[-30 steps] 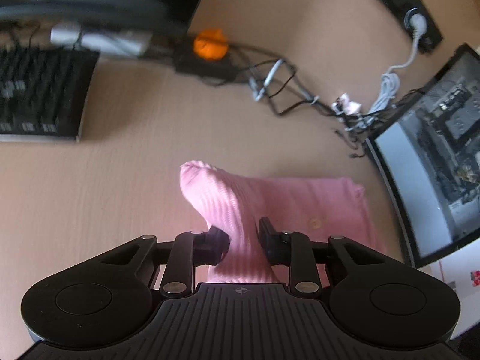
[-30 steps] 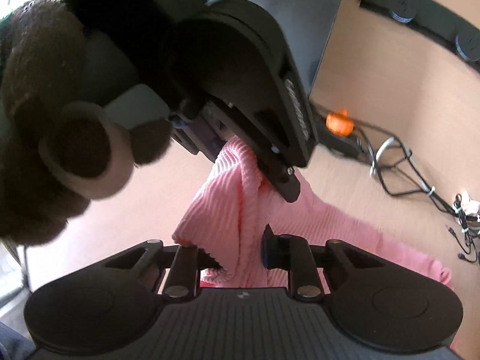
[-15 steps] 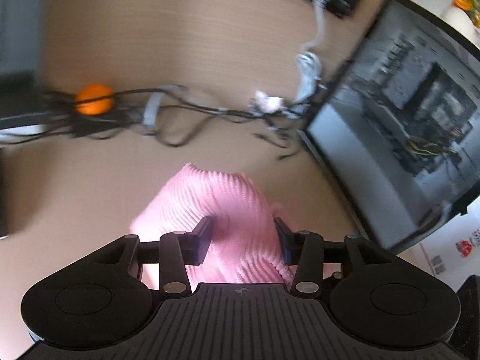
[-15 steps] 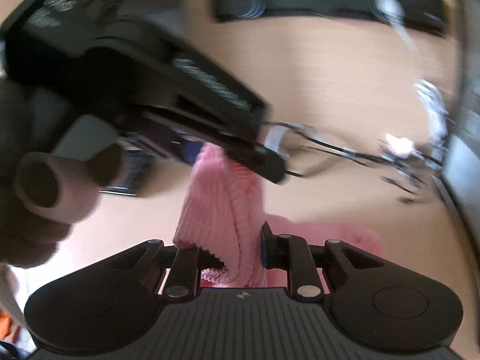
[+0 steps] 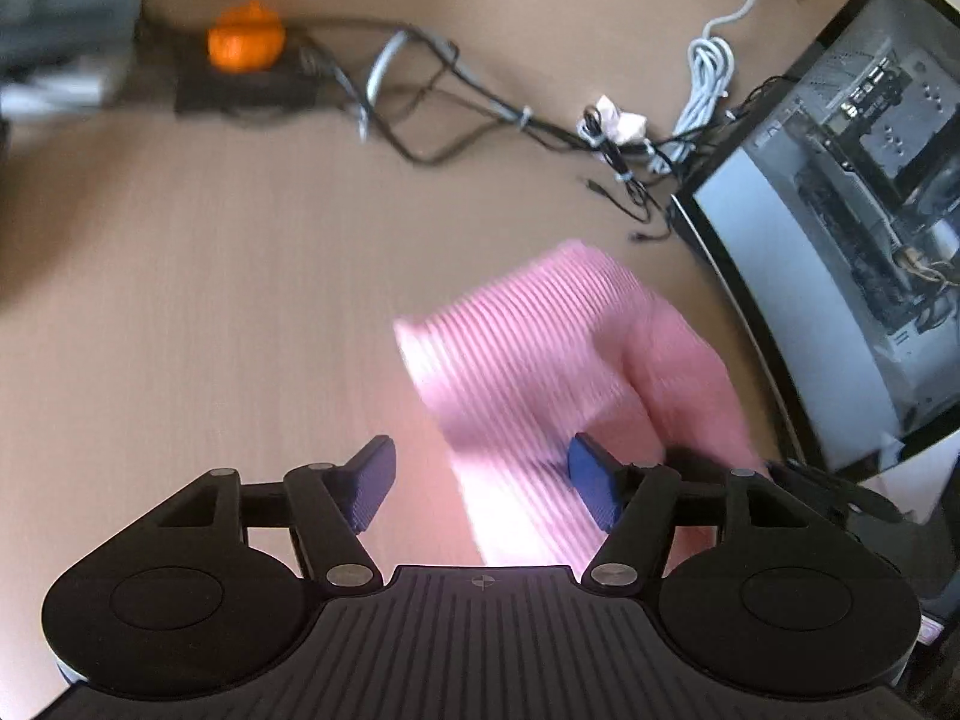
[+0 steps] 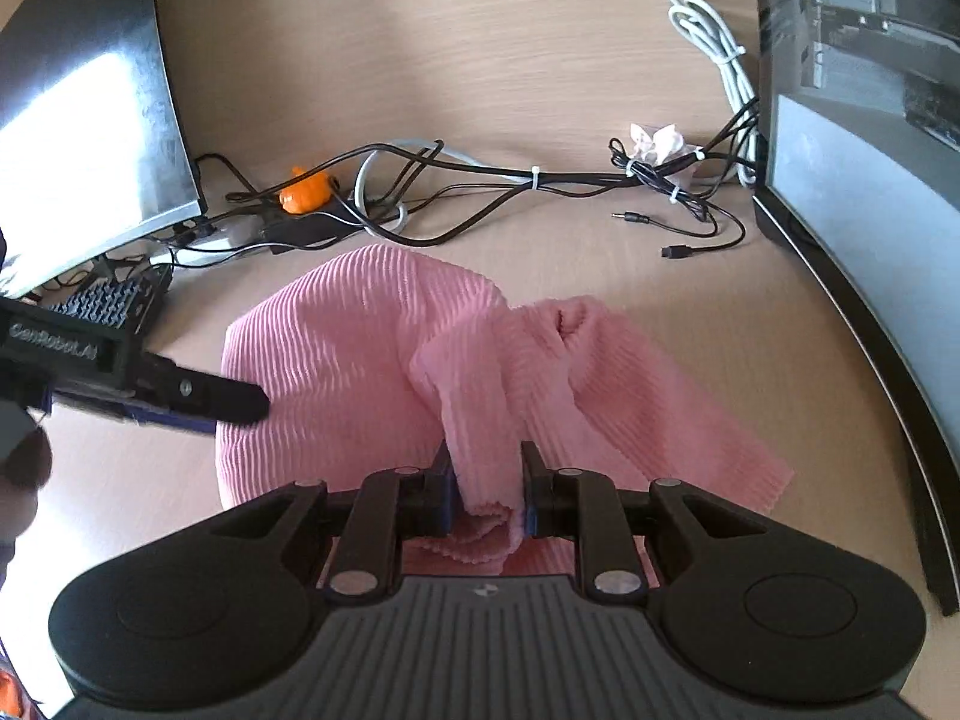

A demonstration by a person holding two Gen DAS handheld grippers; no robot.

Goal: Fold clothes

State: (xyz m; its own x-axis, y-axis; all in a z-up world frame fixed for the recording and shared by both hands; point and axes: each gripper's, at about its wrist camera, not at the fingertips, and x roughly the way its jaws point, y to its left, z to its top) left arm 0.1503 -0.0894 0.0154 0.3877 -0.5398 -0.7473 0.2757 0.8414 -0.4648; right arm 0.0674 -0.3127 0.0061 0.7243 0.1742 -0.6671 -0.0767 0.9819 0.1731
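Mid-fold on the table (image 6: 540,60), I'm letting my left gripper (image 5: 480,483) fingers open off the pink sweater (image 6: 372,348) while my right gripper (image 6: 485,489) fingers pinch its bunched sleeve, which I'd next lay flat across the sweater's body.

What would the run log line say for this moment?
left hand-held gripper: jaws opening, letting go | right hand-held gripper: shut on pink knit garment | garment: bunched on desk
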